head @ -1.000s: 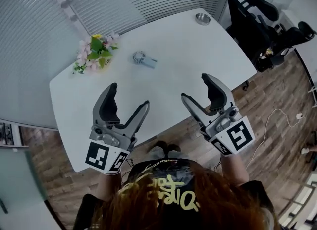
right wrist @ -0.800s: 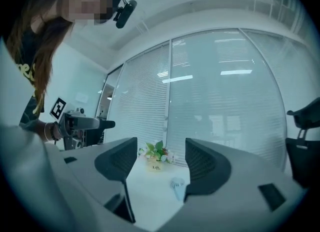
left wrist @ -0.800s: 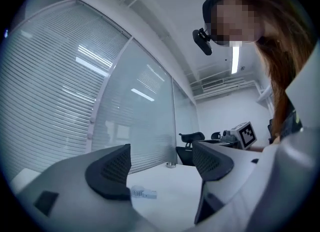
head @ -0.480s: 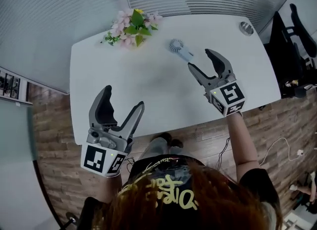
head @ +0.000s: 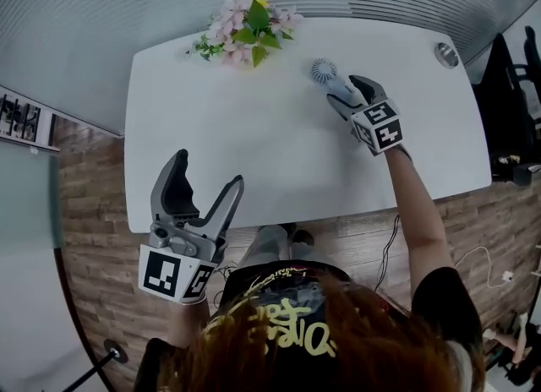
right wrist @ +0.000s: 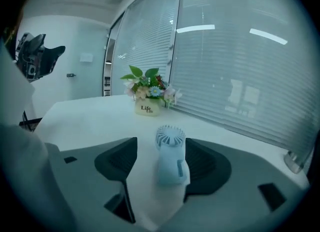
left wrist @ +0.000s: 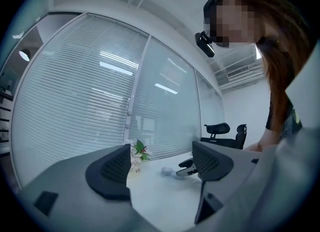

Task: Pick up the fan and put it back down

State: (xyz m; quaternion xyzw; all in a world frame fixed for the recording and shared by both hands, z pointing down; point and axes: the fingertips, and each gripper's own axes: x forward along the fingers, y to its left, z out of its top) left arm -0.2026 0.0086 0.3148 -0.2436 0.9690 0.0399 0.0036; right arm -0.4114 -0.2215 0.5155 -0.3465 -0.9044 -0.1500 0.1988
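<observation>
Fan [right wrist: 169,151] lies between open jaws of right claw [head: 347,93] nr table [head: 254,154] far edge; centre handle, close gently. Left claw [head: 208,171] open, empty.

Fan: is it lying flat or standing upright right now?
Lying flat: the fan rests lengthwise on the table, head pointing away, between the open fingers of the right gripper.

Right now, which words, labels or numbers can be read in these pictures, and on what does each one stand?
"Life": on the white flower pot, seen in the right gripper view; a smaller line under it is too small to read.
Yellow print on the person's black shirt: too stylised to read.
Cubes on the left tool and right tool: square marker patterns only, no words.
On the fan: no label visible.
</observation>
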